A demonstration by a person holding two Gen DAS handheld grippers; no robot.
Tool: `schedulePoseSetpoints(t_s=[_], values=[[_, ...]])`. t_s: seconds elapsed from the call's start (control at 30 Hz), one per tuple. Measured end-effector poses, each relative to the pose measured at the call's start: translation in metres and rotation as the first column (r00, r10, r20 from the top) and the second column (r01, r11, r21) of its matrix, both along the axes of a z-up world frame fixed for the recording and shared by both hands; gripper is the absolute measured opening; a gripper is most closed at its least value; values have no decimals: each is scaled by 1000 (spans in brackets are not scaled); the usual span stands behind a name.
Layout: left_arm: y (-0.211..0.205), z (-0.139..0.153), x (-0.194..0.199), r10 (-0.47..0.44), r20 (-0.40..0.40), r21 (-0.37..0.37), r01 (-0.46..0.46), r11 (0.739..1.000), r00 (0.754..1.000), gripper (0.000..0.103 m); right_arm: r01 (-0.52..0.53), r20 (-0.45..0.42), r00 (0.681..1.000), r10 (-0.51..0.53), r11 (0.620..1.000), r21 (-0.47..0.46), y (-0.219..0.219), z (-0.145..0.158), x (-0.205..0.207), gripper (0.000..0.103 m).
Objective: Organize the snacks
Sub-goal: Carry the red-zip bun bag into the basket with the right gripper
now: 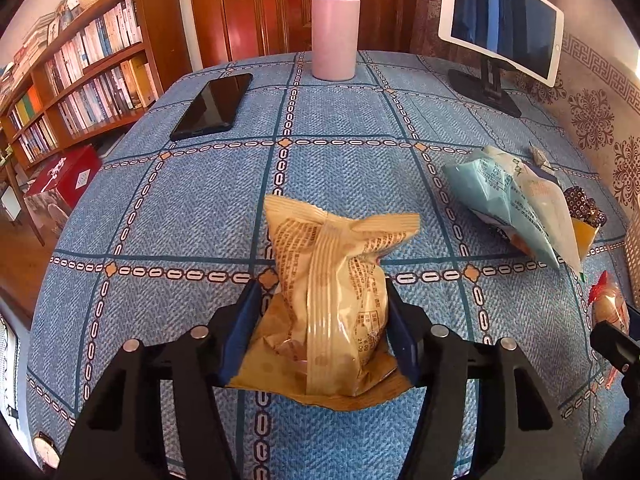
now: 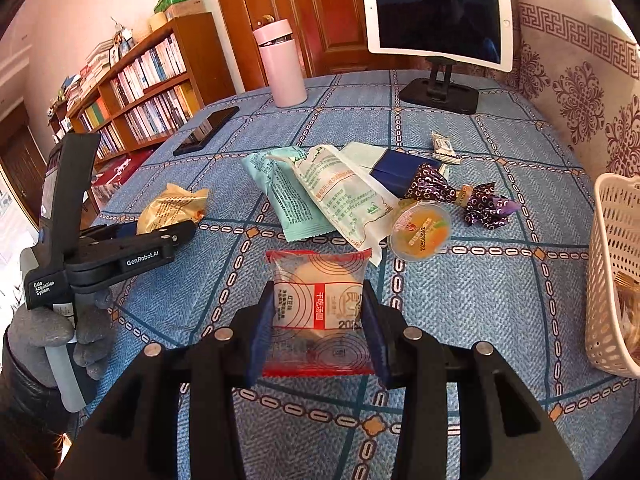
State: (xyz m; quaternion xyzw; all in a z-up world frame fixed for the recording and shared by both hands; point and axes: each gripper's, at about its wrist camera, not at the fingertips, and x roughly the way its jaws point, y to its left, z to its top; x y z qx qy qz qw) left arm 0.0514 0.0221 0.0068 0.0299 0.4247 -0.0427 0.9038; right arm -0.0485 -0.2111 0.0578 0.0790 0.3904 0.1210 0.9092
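On the blue checked tablecloth (image 1: 340,176) (bookshelf (image 1: 80,72) beyond) stands a pink flask (image 1: 334,28).

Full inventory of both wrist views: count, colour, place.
Snack packet: 1, tan, in left gripper.
Cake packet: 1, clear with red edges, in right gripper.
Snack bags: 3, mint, white and navy, table centre.
Jelly cup: 1, orange, beside bags.
Wrapped candy: 1, purple.
Small candy: 1, white.
Basket: 1, white, right edge.
Bottle: 1, pink.
Phone: 1, black.
Tablet: 1, white, on stand.
Left gripper: black, closed.
Right gripper: black, closed.
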Motion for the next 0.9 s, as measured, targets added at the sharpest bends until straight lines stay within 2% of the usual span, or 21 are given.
schedulePoseSetpoints(t_s=[0.27, 0.5, 0.7, 0.9], values=[[-9, 32, -16, -18, 74, -7, 19, 1000, 997, 55, 51, 54, 997, -53, 998, 40, -21, 18, -12, 41], [-32, 57, -31, -72, 131, -5, 74, 997, 989, 55, 153, 98, 982, -159, 986, 66, -58, 31, -22, 41], [-51, 68, -40, -114, 150, 0, 116, 993, 982, 55, 262, 131, 954, -270, 962, 78, -97, 40, -33, 41], [-70, 76, -47, -153, 166, 13, 153, 988, 974, 55, 391, 144, 906, -399, 917, 84, -148, 43, -44, 41]])
